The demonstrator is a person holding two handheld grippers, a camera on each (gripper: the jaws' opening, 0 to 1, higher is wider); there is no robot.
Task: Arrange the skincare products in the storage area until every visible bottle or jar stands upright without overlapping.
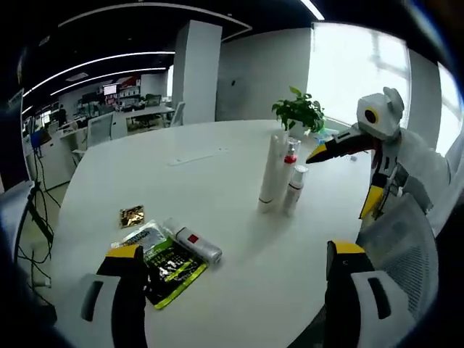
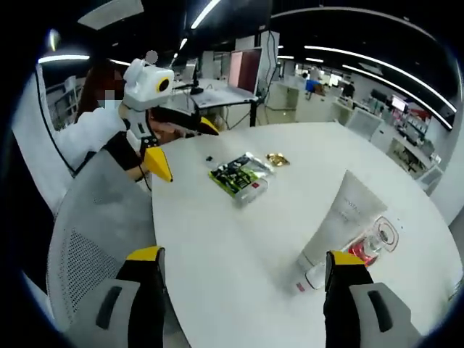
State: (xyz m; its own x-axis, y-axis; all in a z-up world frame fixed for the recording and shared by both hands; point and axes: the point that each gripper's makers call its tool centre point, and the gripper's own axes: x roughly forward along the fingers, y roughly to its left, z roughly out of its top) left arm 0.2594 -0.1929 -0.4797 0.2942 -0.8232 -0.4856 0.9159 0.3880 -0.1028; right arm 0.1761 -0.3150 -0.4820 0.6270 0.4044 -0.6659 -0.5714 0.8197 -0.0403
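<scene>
Labels on the green sachet (image 1: 171, 270) stay unreadable; both claws gape apart, empty.

**Non-task clutter**

My white round tabletop (image 1: 217, 181) carries a potted green plant (image 1: 299, 112) at its far edge. A grey mesh chair (image 2: 94, 232) stands just beside the tabletop. Office desks with monitors (image 2: 243, 69) stand well apart behind, and a bright window (image 1: 355, 65) sits beyond the plant.
</scene>
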